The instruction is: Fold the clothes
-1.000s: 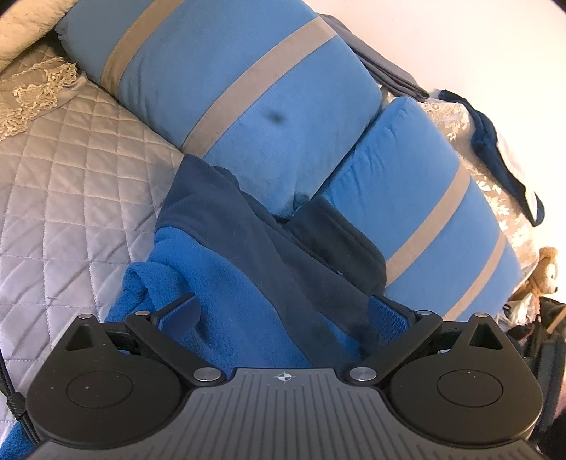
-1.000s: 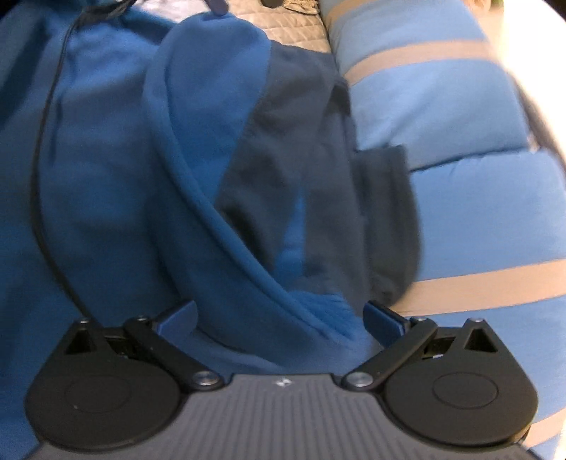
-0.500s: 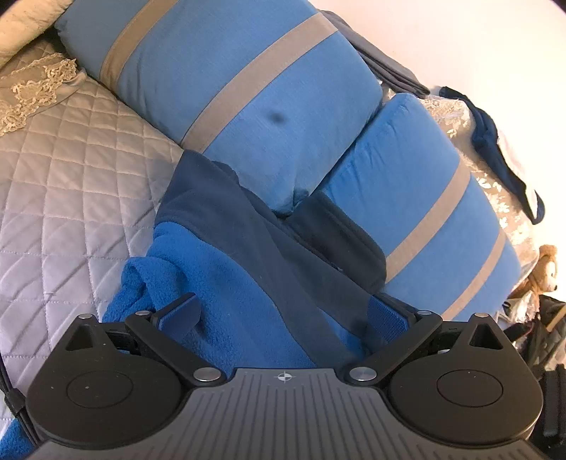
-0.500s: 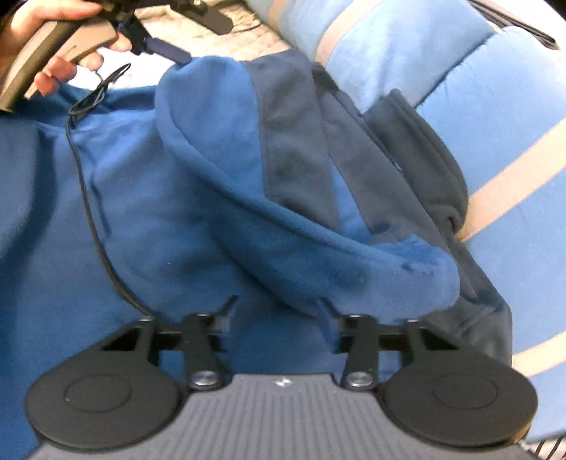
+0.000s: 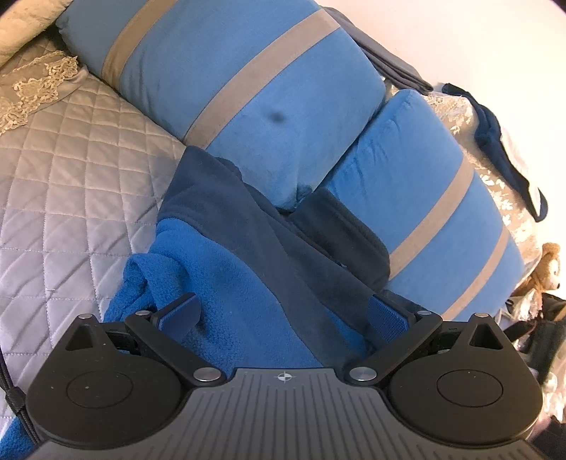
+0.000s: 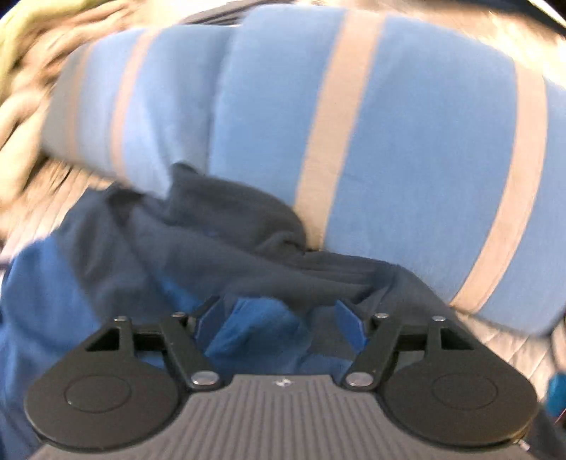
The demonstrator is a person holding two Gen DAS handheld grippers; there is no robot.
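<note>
A grey quilted bedspread covers the bed, with two blue pillows crossed by tan stripes propped along its far side against a pale wall. The blue fleece, navy at one end, lies on the quilt with that dark end pushed up against the pillows. The left gripper stands wide over the fleece, cloth lying between its fingers but not pinched. The right gripper has just been opening; its jaws stand apart with a fold of bright blue fleece bunched loosely between them, the pads not pressing on it. Only the left view shows the lace-edged cloth at the quilt's far corner, a navy strap draped behind the pillows and a stuffed toy at the edge. The right view is blurred and shows the pillows head-on.
</note>
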